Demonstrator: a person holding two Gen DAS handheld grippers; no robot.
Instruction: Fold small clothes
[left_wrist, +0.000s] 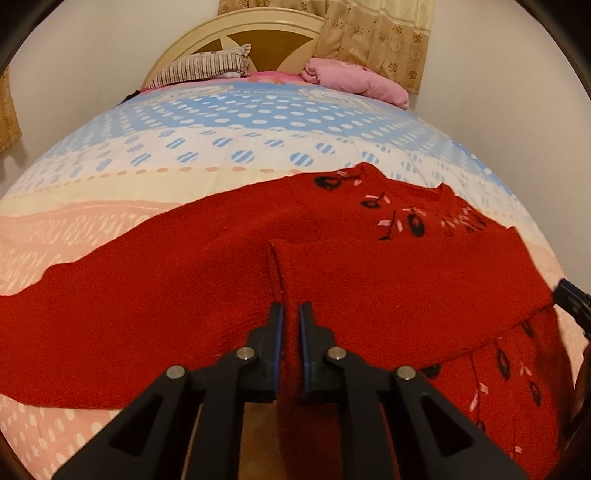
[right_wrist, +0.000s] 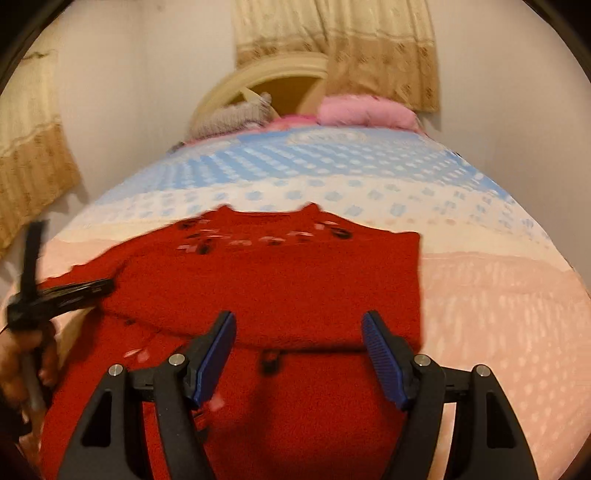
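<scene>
Left wrist, red sweater (left_wrist: 207, 266) w/ embroidered flowers, sleeve folded in

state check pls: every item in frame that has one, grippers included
red sweater: spread on the bed, right sleeve already folded across the body, left sleeve out flat
left hand-held gripper: nearly shut, pinching a ridge of the sweater
right hand-held gripper: open, nothing between the pads
bedspread: laid flat
pink blanket: bundled at the headboard
striped pillow: propped against the headboard
</scene>
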